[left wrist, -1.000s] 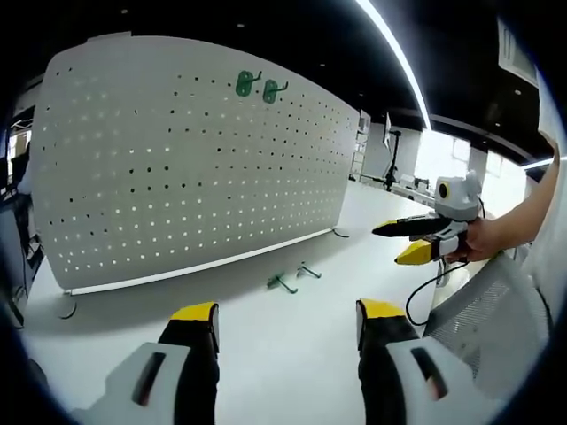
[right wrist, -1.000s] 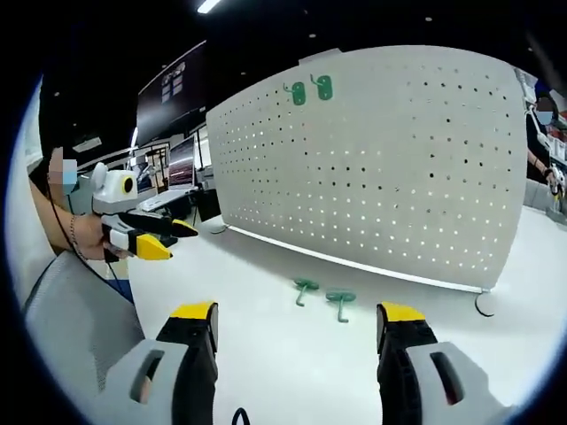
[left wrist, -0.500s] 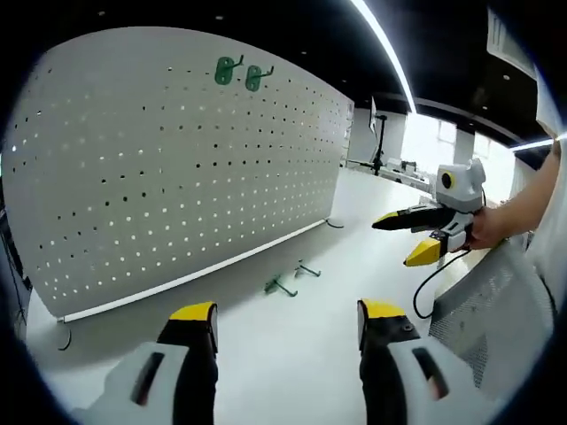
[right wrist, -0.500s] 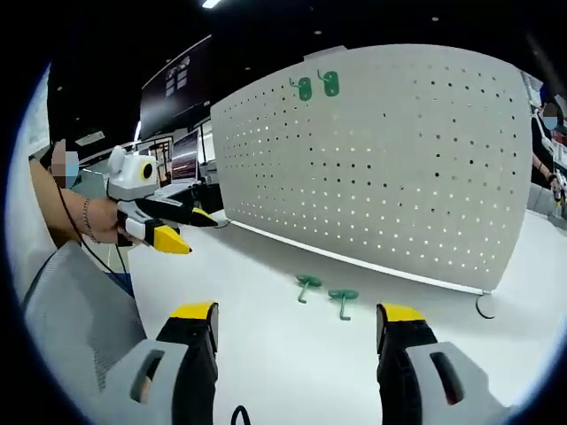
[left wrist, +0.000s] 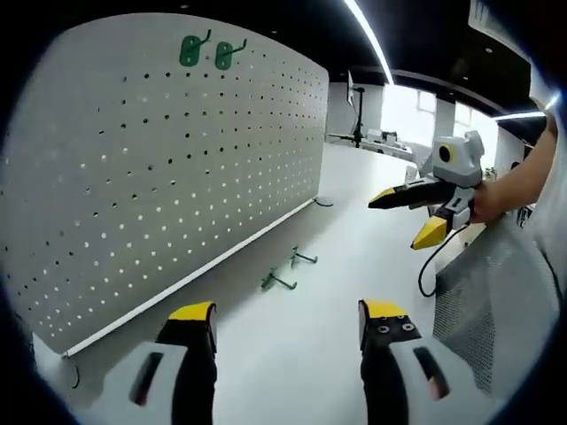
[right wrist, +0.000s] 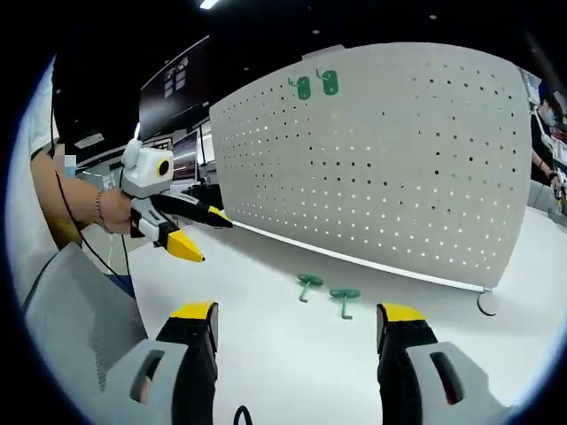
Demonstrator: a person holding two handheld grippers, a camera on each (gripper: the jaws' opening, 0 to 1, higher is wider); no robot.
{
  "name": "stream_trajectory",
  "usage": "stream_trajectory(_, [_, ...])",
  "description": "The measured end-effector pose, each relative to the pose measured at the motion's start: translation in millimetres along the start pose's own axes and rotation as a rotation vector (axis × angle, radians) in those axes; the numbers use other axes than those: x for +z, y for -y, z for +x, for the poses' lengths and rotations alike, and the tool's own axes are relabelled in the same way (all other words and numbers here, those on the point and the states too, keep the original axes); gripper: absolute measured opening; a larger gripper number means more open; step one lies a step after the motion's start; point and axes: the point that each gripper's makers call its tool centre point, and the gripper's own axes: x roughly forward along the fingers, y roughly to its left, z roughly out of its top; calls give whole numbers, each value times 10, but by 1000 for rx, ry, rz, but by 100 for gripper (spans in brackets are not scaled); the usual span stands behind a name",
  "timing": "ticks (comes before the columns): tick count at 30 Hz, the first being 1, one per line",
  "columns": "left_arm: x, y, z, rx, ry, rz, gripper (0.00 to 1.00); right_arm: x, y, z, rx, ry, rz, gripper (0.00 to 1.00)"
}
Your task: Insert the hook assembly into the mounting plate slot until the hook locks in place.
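While I swing my left gripper (left wrist: pixel 279 323) round, the pegboard (left wrist: pixel 133 168) slides to the left of its view and tilts away compared with a second ago; my camera has moved, not the board. Its jaws stand spread and empty. Two green hooks already hang (left wrist: pixel 205 53) near the board's top edge. Further right, two loose hooks (left wrist: pixel 288 270) lie on the white table (left wrist: pixel 301 354) just in front of the board's foot, untouched. My right gripper (left wrist: pixel 409 217) has lifted and come nearer, jaws parted, holding nothing. From the right gripper view the hooks (right wrist: pixel 323 289) sit ahead between my jaws. I judge the reach is only beginning; nothing is picked up yet.
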Motion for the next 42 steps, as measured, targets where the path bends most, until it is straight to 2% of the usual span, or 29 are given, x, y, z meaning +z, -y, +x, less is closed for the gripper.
stream_trajectory(16, [77,23,251,-75,-85,161,68,2,17,-24,-10,-4,-2,70])
stream_trajectory(30, [96,-36,404,-143,-132,231,68,-8,33,-54,-14,-7,-8,69])
stream_trajectory(42, [72,-145,578,-179,-228,291,68,-29,53,-63,-20,-14,0,67])
